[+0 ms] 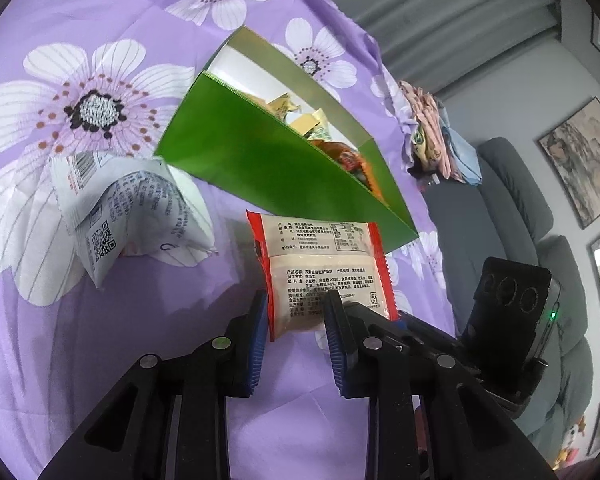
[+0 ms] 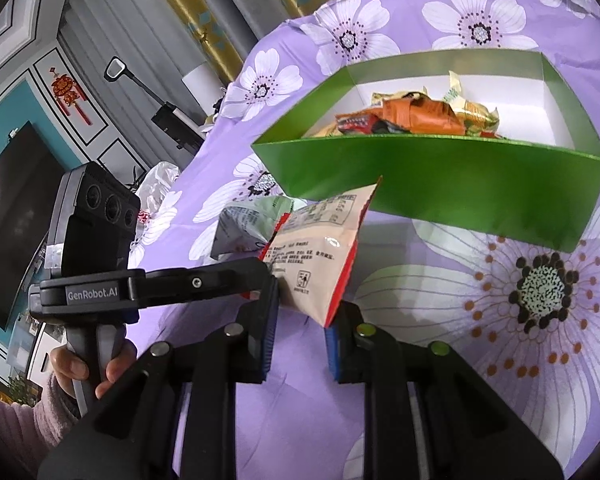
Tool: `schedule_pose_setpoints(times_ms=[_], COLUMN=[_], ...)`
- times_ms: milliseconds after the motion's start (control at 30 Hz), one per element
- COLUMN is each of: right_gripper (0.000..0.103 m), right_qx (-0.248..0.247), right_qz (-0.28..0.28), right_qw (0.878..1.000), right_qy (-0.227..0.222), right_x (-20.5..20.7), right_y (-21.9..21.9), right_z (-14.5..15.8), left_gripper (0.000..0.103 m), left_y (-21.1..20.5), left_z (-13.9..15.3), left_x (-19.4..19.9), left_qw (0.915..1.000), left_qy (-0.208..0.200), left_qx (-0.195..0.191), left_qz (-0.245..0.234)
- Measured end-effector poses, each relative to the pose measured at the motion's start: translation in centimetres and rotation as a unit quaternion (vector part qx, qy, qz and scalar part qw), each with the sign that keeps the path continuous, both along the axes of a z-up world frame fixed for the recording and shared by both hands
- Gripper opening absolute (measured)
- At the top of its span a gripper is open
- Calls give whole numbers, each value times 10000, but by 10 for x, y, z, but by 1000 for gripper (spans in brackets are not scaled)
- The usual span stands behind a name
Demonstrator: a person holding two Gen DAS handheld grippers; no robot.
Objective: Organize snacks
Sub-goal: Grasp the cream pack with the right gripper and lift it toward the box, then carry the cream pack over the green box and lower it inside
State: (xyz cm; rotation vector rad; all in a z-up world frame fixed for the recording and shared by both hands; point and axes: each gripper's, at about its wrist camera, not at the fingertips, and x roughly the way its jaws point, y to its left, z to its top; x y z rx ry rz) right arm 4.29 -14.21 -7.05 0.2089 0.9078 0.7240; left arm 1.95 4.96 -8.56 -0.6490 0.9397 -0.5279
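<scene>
A red-edged snack packet (image 1: 320,268) is pinched at once by both claws, the left gripper (image 1: 298,320) closed on one end and the right gripper (image 2: 302,316) closed on the other, so it hangs just above the purple flowered cloth (image 1: 112,344) in front of the green box (image 2: 440,176). The box holds a heap of wrapped snacks (image 2: 412,118); a white packet (image 1: 128,212) lies on the cloth just beside the box's near corner. A hand (image 2: 96,368) grips the left tool's handle.
</scene>
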Motion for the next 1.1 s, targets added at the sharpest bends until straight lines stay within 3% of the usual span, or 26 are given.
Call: schedule_pose_setpoints(times_ms=[500,1100], right_gripper=[21,21], right_qx=[10,85], right_qz=[35,-96], right_qw=[9993,9966], right_qy=[-373,-818], right_x=[-3,33], right_y=[-2,-3], right_z=[25,59], left_gripper=[27,27], left_y=[-2,-9], left_z=[28,68], left_x=[-2,44], left_qw=[9993,9974], left_qy=[-341,-685], left_qx=[139,212], left_qz=[15,-19])
